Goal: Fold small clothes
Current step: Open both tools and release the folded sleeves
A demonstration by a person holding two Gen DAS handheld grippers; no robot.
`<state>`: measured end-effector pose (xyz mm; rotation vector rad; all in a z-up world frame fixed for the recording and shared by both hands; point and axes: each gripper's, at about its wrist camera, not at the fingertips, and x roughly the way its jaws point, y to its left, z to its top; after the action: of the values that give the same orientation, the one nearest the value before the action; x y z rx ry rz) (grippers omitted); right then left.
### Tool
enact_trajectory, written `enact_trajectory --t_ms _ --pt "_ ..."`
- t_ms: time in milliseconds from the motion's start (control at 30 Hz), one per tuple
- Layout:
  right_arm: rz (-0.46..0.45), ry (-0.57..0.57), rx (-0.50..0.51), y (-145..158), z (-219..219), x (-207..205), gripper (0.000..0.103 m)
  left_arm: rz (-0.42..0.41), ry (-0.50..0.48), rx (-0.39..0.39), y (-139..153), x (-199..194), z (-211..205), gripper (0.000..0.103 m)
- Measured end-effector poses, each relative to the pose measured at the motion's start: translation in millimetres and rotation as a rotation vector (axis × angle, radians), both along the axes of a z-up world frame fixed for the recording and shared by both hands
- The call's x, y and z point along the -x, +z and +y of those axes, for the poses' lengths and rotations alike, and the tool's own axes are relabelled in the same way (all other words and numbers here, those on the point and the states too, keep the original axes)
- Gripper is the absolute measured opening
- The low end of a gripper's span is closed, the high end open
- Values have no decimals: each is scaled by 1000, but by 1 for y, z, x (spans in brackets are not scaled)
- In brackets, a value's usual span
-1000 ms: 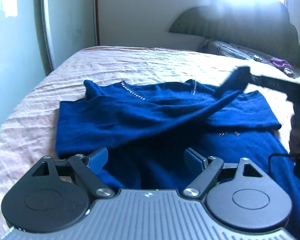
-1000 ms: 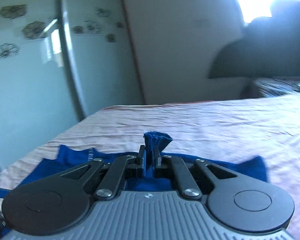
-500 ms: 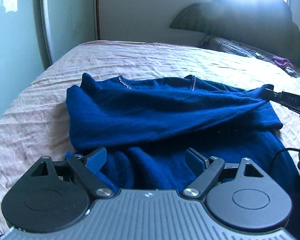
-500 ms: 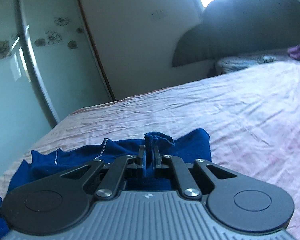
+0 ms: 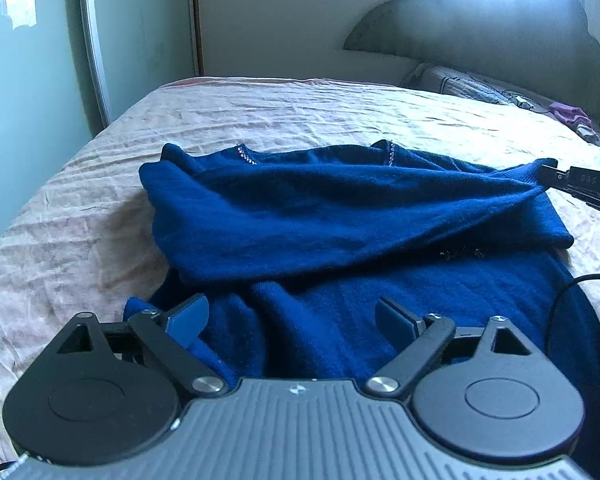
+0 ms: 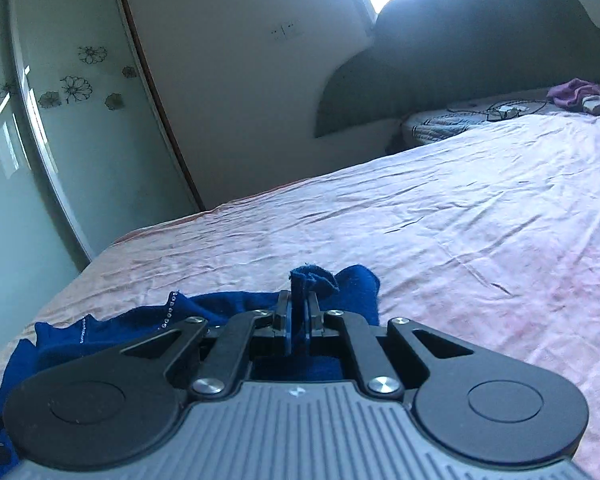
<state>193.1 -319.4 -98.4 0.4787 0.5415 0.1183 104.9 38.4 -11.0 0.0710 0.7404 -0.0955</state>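
Blue sweater [image 5: 340, 232] lies spread on a pink-sheeted bed [image 5: 300, 108], its long axis running left to right across the left wrist view, with the neckline on the far edge and the body reaching toward the near side. One sleeve [image 5: 380, 204] is drawn across the chest toward the right, its cuff pinched in the right tool [image 5: 556, 178], whose jaws are closed tight on the knit; the right wrist view shows a tuft of cuff [image 6: 312, 276] poking out past the fingertips. The left tool [image 5: 292, 316] hovers low over the sweater's near part with its jaws set wide and nothing between them.

Compared with a second ago, the sleeve has been carried lower and farther right, and now lies nearly flat across the garment instead of lifted above it. The left shoulder has bunched inward, exposing more sheet at the left.

The fabric is a deep, fuzzy knit, with small sparkling studs [image 5: 246, 154] trimming the neckline and faint ornament near the right side. Soft folds ripple through the near part. A dark padded headboard [image 5: 500, 40] stands at the far right.
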Motion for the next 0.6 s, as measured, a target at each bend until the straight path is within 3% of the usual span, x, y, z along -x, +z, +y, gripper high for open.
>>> enact_trajectory --t_ms 133,200,233,300,333,367,600 --pt "86 32 10 -9 1 -6 7 6 0 -5 -1 0 -2 92" --pt "118 20 0 -13 0 -7 12 9 -2 -8 -1 1 -2 92" --pt "127 10 -4 -14 -2 -7 21 10 -3 -11 -1 1 -3 93" --pt "129 -4 -10 -14 -4 -3 51 10 -5 -22 -2 3 -3 93" --pt "125 -16 -4 -12 -6 -1 77 10 -4 -25 -2 4 -3 93" --pt "114 -23 6 -10 -6 2 85 9 -3 -29 -2 5 -3 93" --pt "92 -8 55 5 -13 20 85 14 11 -22 -3 12 2 93"
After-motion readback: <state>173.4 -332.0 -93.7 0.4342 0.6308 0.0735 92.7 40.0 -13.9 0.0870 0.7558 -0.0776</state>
